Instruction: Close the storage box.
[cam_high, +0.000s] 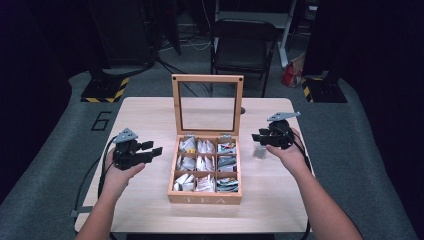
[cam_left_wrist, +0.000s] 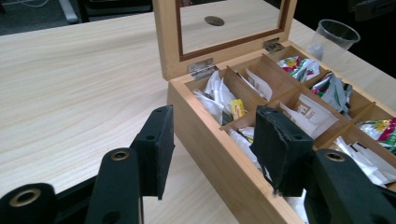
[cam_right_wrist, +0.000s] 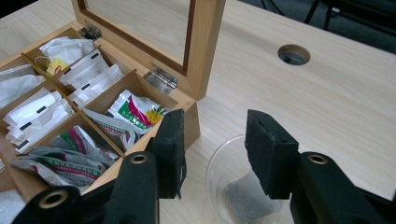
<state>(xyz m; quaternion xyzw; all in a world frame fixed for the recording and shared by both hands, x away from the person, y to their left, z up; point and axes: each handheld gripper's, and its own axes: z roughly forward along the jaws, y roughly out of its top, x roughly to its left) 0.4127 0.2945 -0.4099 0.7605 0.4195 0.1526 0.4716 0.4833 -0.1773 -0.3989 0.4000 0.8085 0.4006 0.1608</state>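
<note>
The right gripper hangs with jaws apart, empty, just above the cup; the tea bag lies inside it, below; lift straight up; the left gripper, half-open and empty, waits beside the tea box.

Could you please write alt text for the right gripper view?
The right tongs hang open above a clear plastic cup holding a tea bag on a wooden table. Left of it, an open wooden tea box shows compartments of packets.

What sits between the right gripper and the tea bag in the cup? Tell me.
Nothing visible. The right gripper hangs with open, empty jaws straight over the clear plastic cup, and the tea bag lies uncovered on its bottom. The wooden tea box stands beside the cup.
</note>
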